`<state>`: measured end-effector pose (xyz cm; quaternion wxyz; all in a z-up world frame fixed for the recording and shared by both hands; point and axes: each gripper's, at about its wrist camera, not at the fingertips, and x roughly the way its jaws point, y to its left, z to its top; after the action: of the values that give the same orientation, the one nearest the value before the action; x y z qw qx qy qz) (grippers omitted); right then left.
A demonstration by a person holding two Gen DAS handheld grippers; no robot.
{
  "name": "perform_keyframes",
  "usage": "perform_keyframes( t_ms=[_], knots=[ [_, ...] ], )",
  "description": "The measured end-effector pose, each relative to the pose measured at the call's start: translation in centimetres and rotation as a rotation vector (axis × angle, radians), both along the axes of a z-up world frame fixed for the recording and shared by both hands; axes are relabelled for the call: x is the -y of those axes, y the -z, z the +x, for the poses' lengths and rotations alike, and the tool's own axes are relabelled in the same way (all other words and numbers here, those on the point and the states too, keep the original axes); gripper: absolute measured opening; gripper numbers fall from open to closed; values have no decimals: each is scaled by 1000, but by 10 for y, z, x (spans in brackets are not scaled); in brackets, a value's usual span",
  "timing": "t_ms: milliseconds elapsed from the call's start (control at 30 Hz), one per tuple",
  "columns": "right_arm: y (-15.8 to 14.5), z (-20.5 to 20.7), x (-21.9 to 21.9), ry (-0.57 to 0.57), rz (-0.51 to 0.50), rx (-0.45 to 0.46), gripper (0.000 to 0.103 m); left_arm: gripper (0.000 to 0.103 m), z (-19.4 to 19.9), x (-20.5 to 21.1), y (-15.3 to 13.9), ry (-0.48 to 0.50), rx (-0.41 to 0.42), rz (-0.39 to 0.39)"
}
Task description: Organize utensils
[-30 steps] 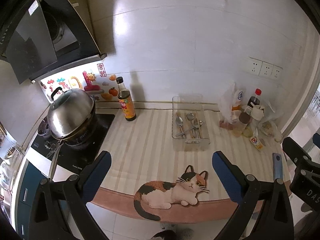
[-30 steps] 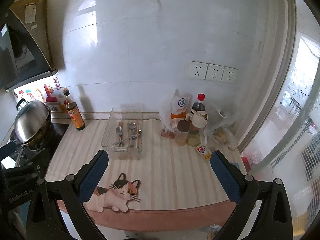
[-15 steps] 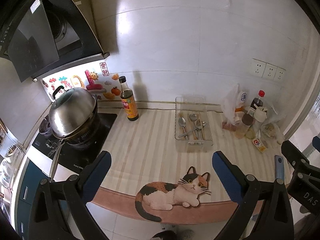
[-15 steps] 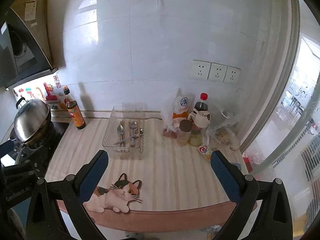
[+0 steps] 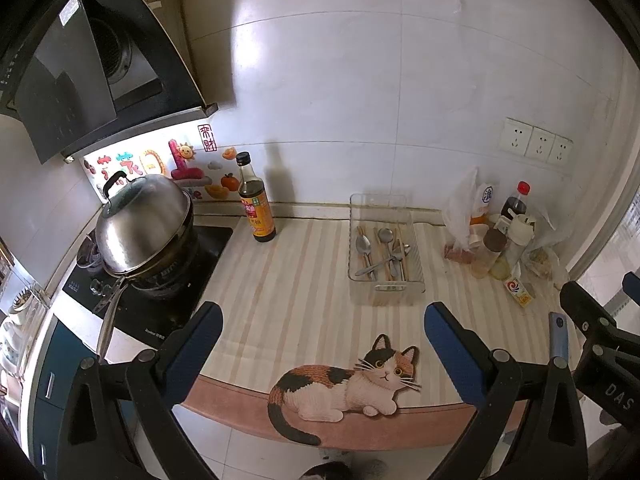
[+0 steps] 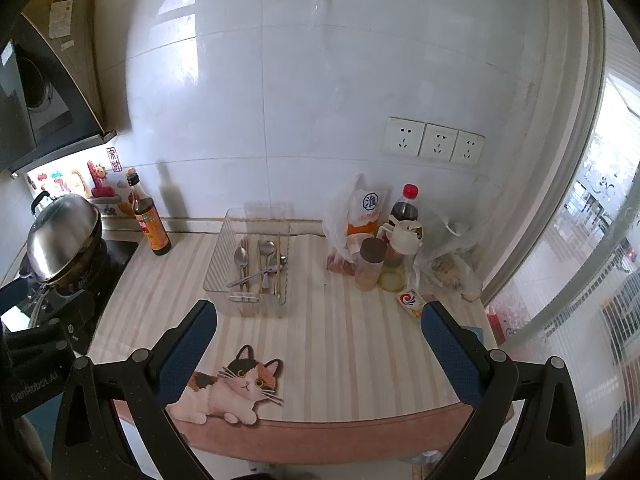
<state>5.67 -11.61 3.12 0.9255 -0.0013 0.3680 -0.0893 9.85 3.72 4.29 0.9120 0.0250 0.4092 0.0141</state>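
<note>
A clear plastic bin (image 5: 386, 288) (image 6: 216, 268) stands on the striped counter near the back wall. Inside lie metal spoons (image 5: 364, 246) (image 6: 241, 258) and wooden chopsticks (image 5: 401, 256) (image 6: 279, 264), some crossed over each other. My left gripper (image 5: 322, 340) is open and empty, held above the counter's front edge, well short of the bin. My right gripper (image 6: 318, 338) is also open and empty, back from the bin. The right gripper's body shows at the right edge of the left wrist view (image 5: 600, 344).
A dark sauce bottle (image 5: 256, 204) (image 6: 150, 220) stands left of the bin. A lidded steel wok (image 5: 144, 228) sits on the black cooktop at left. Bottles, jars and plastic bags (image 6: 394, 244) cluster at right. A cat picture (image 5: 348, 388) marks the counter's front edge.
Both views have shifted slightly: the bin and bottles sit a little lower and to the right in frame. Nothing on the counter has moved and both grippers stay open.
</note>
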Motion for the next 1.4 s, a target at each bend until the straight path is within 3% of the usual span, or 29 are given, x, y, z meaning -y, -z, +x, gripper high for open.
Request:
perform_keyframes(
  t_ms=[1400],
  knots=[
    [11,5,12,-21,1,-12,103,103,4,10,1,-12,1,-15]
  ],
)
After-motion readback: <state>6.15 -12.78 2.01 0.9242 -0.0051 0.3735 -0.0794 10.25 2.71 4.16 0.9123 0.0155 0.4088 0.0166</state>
